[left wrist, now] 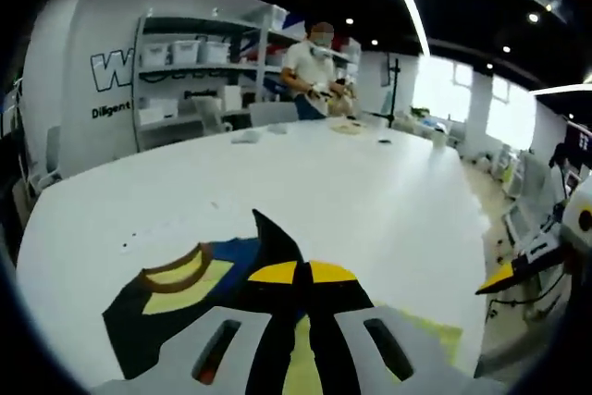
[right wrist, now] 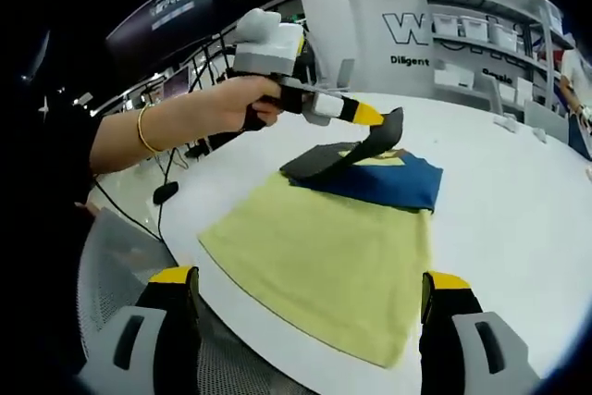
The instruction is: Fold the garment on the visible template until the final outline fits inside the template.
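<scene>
Left gripper (right wrist: 377, 120): jaws pinched on dark sleeve (right wrist: 365, 147) of navy-yellow garment (right wrist: 379, 178), lifted. Right gripper (right wrist: 305, 307): jaws wide apart, empty, before the yellow fabric template (right wrist: 324, 261).

Large white round-edged table (right wrist: 518, 182), smooth matte top. Yellow-green rectangular cloth template (right wrist: 324, 270) lies flat on it, spread between and just ahead of the right gripper view's 2 jaws, near the table edge. Navy, black and yellow short-sleeved garment (right wrist: 384, 178) lies on the template's far end. Small pale items (left wrist: 250, 137) sit at the table's far side, too small to identify.
</scene>
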The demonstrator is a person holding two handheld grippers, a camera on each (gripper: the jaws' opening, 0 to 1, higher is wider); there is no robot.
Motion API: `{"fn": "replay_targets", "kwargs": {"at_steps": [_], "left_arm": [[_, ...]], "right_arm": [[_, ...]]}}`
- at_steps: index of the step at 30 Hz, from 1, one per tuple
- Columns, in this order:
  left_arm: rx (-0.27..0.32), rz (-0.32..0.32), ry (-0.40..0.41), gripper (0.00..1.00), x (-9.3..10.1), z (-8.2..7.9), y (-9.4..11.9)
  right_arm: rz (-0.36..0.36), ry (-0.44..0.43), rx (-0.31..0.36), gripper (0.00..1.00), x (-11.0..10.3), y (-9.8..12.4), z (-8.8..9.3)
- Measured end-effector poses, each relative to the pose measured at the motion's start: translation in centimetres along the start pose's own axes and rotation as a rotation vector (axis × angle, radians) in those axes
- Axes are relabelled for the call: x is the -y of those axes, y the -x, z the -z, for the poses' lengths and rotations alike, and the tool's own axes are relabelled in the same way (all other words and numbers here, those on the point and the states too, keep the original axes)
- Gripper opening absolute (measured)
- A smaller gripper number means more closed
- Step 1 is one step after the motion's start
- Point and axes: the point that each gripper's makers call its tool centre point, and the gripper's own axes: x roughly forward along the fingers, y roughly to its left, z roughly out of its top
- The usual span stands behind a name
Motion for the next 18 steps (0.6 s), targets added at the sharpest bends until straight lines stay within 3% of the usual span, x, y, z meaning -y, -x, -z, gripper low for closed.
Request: {"fn": "replay_targets", "kwargs": {"at_steps": [7, 13, 18], "left_arm": [[-0.047, 0.009, 0.012, 0.0, 0.8, 2.0, -0.9], [-0.055, 0.002, 0.038, 0.0, 0.7, 2.7, -1.4], [-0.041, 0.043, 0.103, 0.01, 1.7, 2.9, -1.8]], "right_arm": [[0.008, -0.003, -0.013, 0.99, 0.1, 0.1, 0.5], [0.01, -0.008, -0.01, 0.99, 0.2, 0.1, 0.5], [0.015, -0.008, -0.019, 0.99, 0.2, 0.2, 0.7]]}}
